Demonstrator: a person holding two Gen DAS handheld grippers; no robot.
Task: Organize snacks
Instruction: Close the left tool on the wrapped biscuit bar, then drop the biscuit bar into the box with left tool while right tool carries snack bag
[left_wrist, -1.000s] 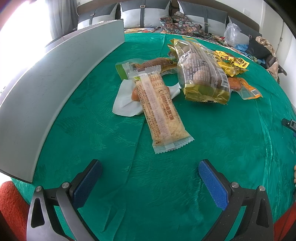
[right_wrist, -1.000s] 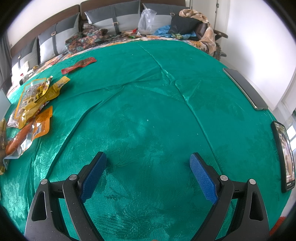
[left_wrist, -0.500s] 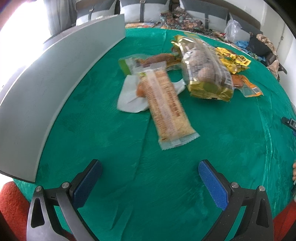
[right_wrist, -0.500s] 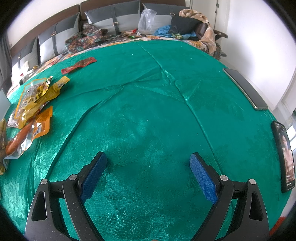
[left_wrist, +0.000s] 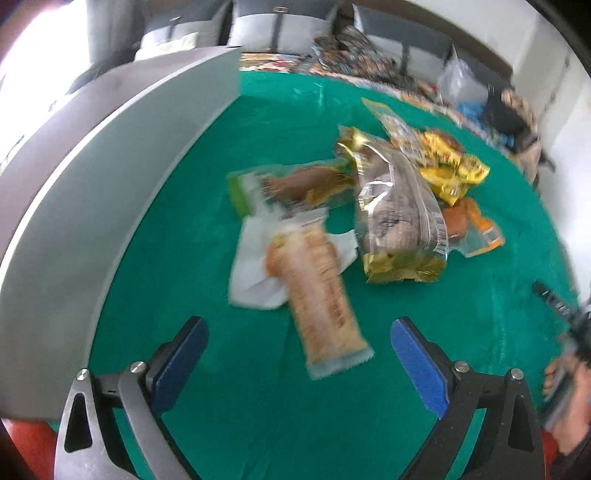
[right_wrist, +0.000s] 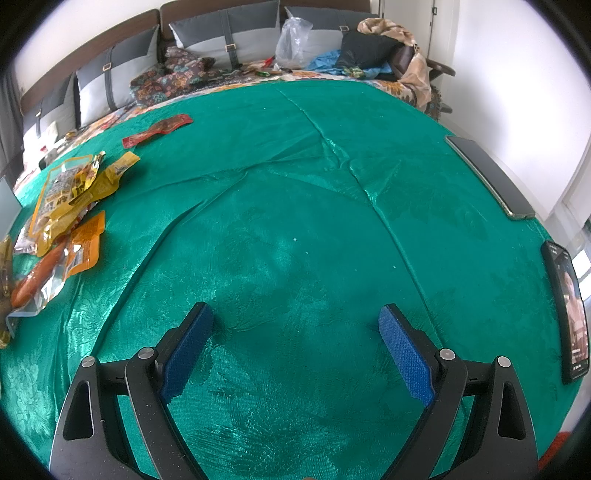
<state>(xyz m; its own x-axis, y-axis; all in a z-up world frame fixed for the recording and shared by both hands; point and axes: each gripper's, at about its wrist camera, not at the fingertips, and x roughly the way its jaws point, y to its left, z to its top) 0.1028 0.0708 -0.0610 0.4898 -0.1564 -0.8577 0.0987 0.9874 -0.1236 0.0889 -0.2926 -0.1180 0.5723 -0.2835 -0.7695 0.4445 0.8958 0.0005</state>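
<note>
In the blurred left wrist view my left gripper (left_wrist: 297, 332) is open and empty, low over the green cloth (left_wrist: 258, 424). The near end of a long cracker packet (left_wrist: 321, 299) lies between its fingertips. Behind lie a white wrapper (left_wrist: 251, 269), a green-ended sausage pack (left_wrist: 295, 184), a gold-edged clear bag (left_wrist: 399, 221), yellow packets (left_wrist: 443, 162) and an orange sausage pack (left_wrist: 469, 225). My right gripper (right_wrist: 295, 325) is open and empty over bare cloth. Yellow packets (right_wrist: 70, 188), an orange sausage pack (right_wrist: 55, 258) and a red packet (right_wrist: 159, 129) lie at its left.
A grey panel (left_wrist: 92, 184) stands along the table's left side. A dark device (left_wrist: 554, 299) lies at the right edge in the left wrist view. Two phones (right_wrist: 487, 177) (right_wrist: 569, 306) lie at the right edge in the right wrist view. A sofa with cushions (right_wrist: 240, 29) stands behind.
My left gripper has moved forward toward the snack pile; the cracker packet's end now sits between its fingertips. The right gripper has not moved.
</note>
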